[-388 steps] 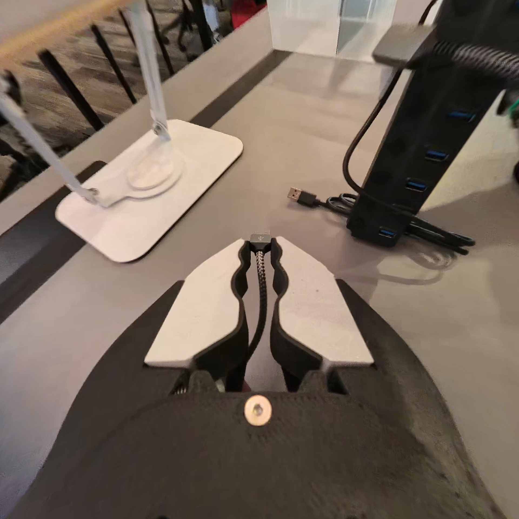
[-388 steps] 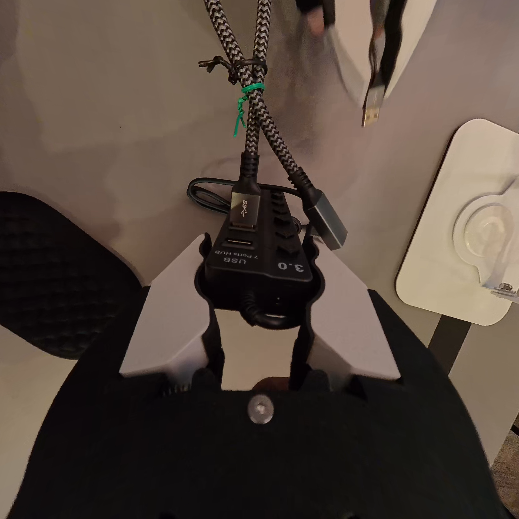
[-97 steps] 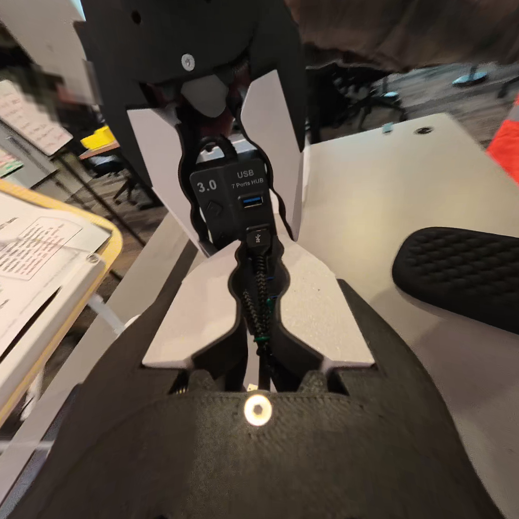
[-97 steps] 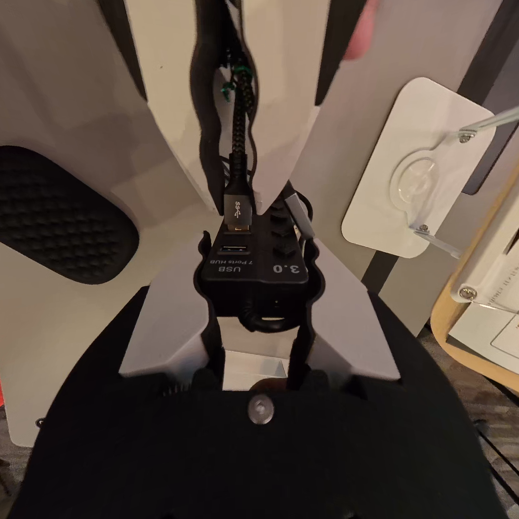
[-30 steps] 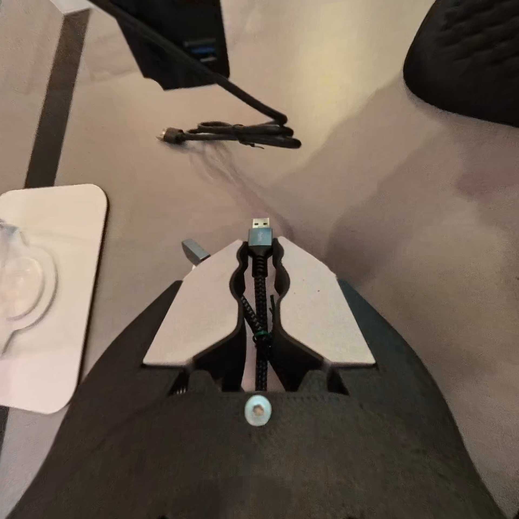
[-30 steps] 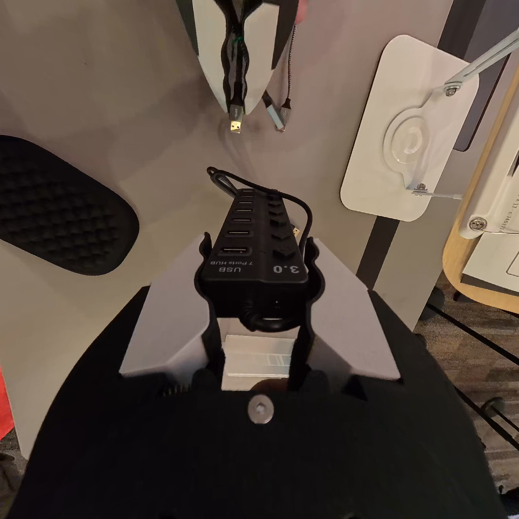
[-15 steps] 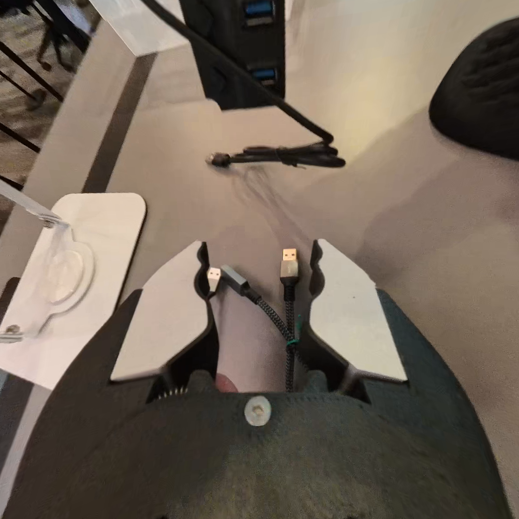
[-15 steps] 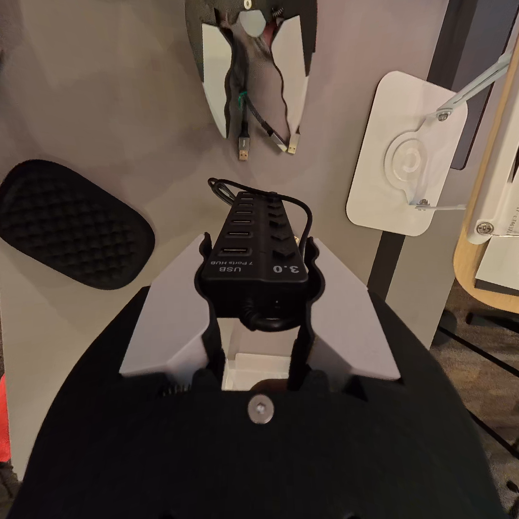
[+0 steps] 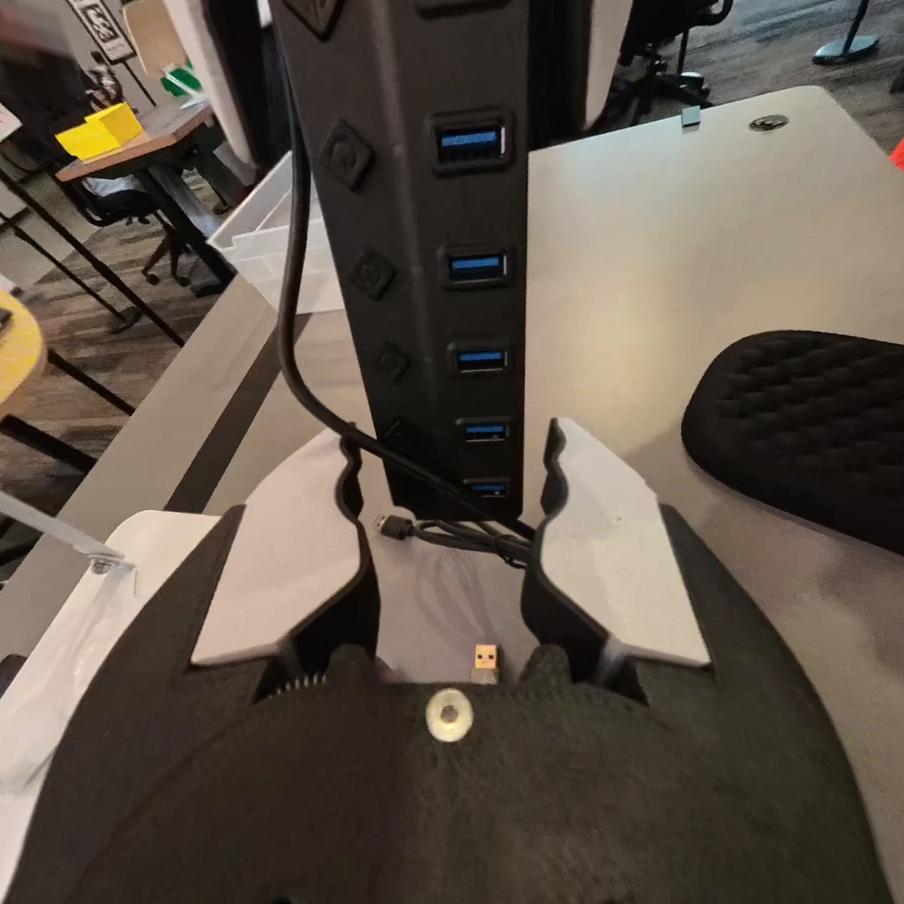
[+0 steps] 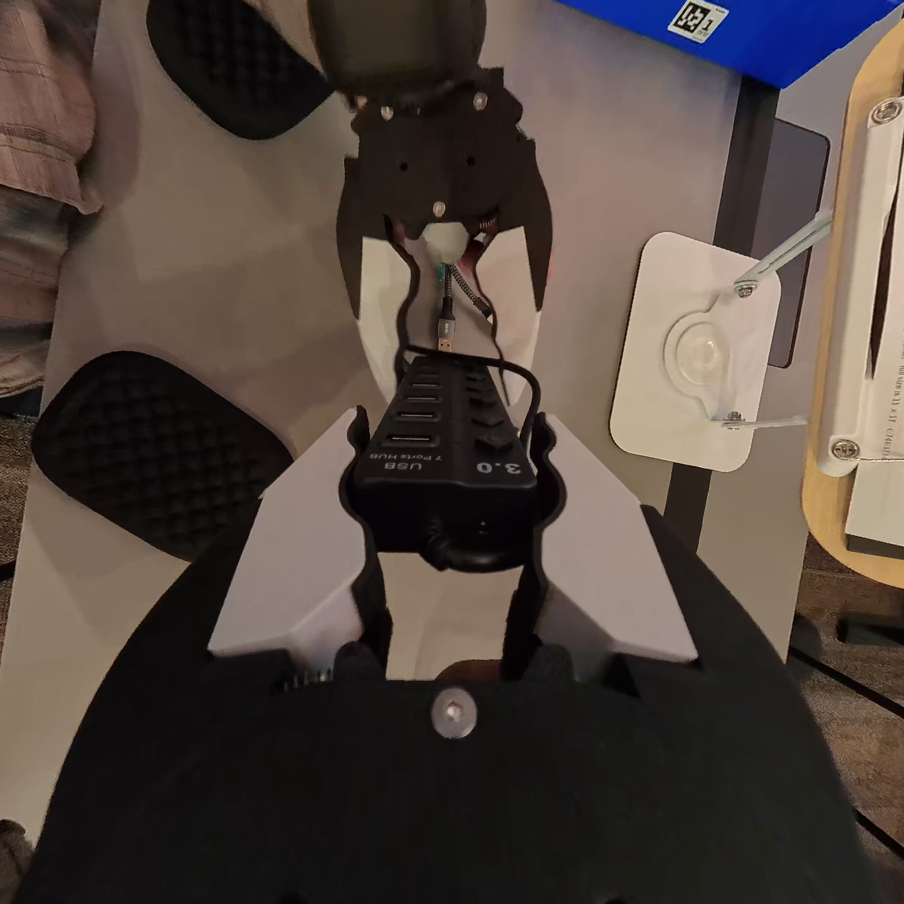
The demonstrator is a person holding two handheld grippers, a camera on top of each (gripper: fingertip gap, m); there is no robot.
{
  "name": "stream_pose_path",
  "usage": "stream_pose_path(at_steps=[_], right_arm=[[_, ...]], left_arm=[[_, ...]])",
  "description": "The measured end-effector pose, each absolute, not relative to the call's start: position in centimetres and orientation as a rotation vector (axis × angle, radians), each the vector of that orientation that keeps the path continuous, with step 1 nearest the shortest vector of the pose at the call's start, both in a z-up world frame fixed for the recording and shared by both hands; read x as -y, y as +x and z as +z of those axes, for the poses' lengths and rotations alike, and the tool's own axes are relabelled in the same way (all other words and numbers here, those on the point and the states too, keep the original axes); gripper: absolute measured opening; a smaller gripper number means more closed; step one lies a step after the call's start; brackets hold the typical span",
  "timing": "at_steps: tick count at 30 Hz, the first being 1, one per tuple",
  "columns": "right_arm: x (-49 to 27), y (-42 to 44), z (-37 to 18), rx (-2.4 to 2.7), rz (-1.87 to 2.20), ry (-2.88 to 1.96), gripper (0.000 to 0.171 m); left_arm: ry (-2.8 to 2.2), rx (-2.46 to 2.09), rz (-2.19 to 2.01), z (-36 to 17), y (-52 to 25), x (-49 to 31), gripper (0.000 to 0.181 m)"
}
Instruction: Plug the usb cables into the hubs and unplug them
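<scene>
Since a half-second ago the left gripper [image 9: 450, 494] has let go of the braided grey-and-black USB cable [image 10: 452, 286] and swung up to face the long black multi-port USB hub [image 9: 440, 274], which now fills the upper middle of its view. The left jaws stand spread wide, pinching nothing. The cable's metal plug [image 9: 486, 658] shows low between them, close to the gripper's body. In the right wrist view the cable's two ends dangle between the left gripper's [image 10: 447, 376] parted fingers, one plug [image 10: 446, 337] pointing down just beyond the hub's far end and not seated in any port.

The right gripper [image 10: 447, 440] has its jaws pressed against both sides of the hub [image 10: 440, 440] at its labelled end, holding it lengthwise, the far end pointing toward the left gripper. A row of blue-lined ports [image 9: 477, 266] runs down the hub's face beside a row of diamond-shaped buttons [image 9: 374, 274]; every visible port is empty. The hub's own thin black lead [image 9: 293, 313] hangs down its left side to a coiled bundle [image 9: 469, 533] lying on the grey bench [image 9: 685, 274].

A black textured oval pad [image 9: 802, 430] lies on the bench to the right, and a white flat stand base [image 10: 694, 352] sits at the bench's other side.
</scene>
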State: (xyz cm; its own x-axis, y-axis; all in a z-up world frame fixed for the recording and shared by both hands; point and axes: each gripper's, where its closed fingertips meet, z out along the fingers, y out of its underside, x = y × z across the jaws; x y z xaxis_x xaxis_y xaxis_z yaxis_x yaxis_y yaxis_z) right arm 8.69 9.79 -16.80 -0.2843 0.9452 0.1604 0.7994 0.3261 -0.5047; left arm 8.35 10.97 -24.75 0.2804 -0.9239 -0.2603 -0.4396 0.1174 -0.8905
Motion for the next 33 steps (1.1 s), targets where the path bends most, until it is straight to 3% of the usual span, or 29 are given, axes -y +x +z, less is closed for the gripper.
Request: stream_pose_path(at_steps=[2, 15, 19, 23, 26, 29, 33], right_arm=[[-9.9, 8.9, -16.8, 2.153, 0.458, -1.538, 0.066], [-11.3, 12.0, -20.0, 2.083, 0.274, -1.621, 0.069], [-11.8, 13.6, -21.7, 2.038, 0.188, -1.687, 0.087], [-12.6, 14.4, -21.9, 1.93, 0.094, -1.693, 0.092], [-14.0, 15.7, -22.3, 1.904, -0.265, -1.637, 0.096], [-13.6, 16.6, -21.8, 1.92, -0.491, -1.605, 0.093], [-12.3, 15.6, -22.8, 2.017, -0.484, -1.612, 0.088]], left_arm=[[-1.491, -1.318, -0.532, -25.0, 8.6, -11.3, 0.054], [-1.558, -1.443, -0.356, -26.6, 8.1, -12.1, 0.054], [-1.571, -1.491, -0.287, -27.5, 8.0, -12.4, 0.054], [-1.574, -1.496, -0.266, -28.1, 8.2, -12.8, 0.053], [-1.6, -1.515, -0.22, -28.7, 8.3, -13.1, 0.054], [-1.602, -1.548, -0.17, -29.1, 8.4, -13.3, 0.054], [-1.595, -1.589, -0.091, -29.3, 8.9, -13.2, 0.054]])
